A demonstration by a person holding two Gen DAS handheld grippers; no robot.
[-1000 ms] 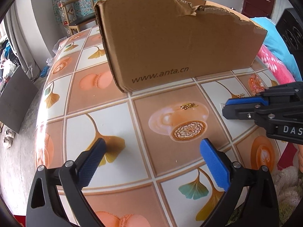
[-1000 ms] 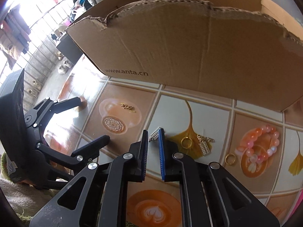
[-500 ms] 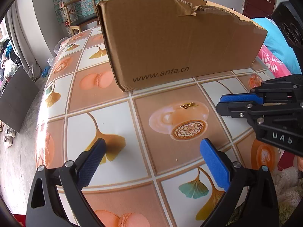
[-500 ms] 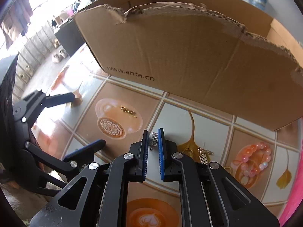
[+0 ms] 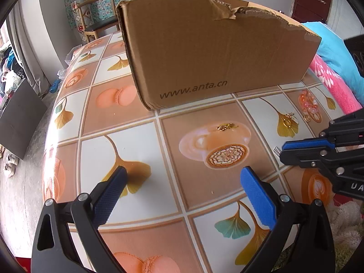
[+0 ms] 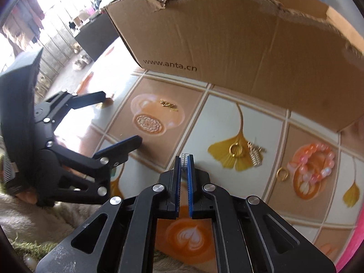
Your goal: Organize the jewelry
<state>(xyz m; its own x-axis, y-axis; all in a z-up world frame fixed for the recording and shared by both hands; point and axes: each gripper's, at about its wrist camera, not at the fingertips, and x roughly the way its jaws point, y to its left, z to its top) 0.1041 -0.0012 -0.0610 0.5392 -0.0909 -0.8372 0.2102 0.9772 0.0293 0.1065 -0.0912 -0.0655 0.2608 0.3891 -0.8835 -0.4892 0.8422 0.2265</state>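
- Fingers of the right gripper (image 6: 184, 159) are closed on a small silver rhinestone piece (image 6: 184, 158), which sticks out at their tips, so one item is picked up and, as I judge, is on its way to the cardboard box (image 6: 227, 41).
- Fingers of the left gripper (image 5: 182, 179) stand wide apart with nothing between them, low over the worktop (image 5: 145, 136), near its front edge.
- Nothing can be seen inside the box from these views, so I cannot tell if any jewelry is already put there. The task looks to be at an early stage.
- Near the right gripper, on a yellow leaf print, lie a gold ring (image 6: 235, 149) and just beside it a sparkling drop earring (image 6: 256, 153).
- A second gold ring (image 6: 282, 174) lies a little further to the right, just beside the pink bead bracelet (image 6: 315, 163).
- A small gold chain piece (image 6: 168, 105) lies apart from them, on the coffee cup print, between the two grippers and nearer to the box.
- All these pieces are left to collect.
- Behind them stands the box, with its torn wall facing the grippers. This wall is high, so I think the held piece must go over the ragged edge before it is released.
- Further back there are a wooden chair (image 5: 95, 20) and, at the right side, pink and blue bedding (image 5: 329, 68). They do not stand in the way.
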